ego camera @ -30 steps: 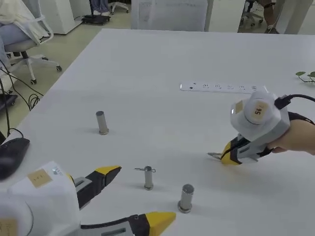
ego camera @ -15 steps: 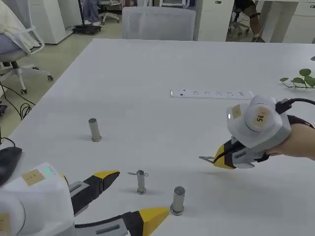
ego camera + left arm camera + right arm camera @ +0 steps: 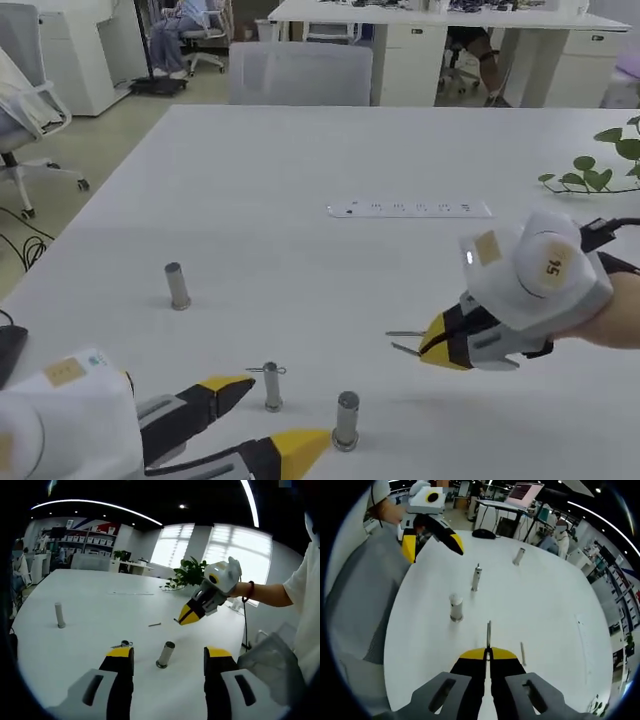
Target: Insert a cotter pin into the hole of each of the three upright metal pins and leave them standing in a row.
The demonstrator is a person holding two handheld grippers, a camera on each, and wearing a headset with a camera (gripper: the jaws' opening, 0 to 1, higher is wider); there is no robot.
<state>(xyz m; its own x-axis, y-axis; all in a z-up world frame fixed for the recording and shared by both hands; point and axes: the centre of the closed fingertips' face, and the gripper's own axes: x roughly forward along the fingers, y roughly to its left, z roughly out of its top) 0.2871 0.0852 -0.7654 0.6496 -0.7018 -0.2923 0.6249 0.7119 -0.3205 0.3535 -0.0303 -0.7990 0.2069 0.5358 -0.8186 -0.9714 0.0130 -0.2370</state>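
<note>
Right tongs (image 3: 424, 348) clamped shut on a cotter pin (image 3: 489, 631), its legs poking forward, held clear of the surface (image 3: 300, 220), I'd guess so it can go straight into a cross-hole. Left tongs (image 3: 287, 410) wide apart and gripping nothing, flanking the nearest metal pin (image 3: 346, 420), probably to steady it. Middle pin (image 3: 272, 388) has a cotter through its top; the nearest one and the far pin (image 3: 177, 286) are bare, all three upright

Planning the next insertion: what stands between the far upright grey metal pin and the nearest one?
A third upright grey metal pin, with a thin metal cotter pin already through its top; the head view shows it.
</note>
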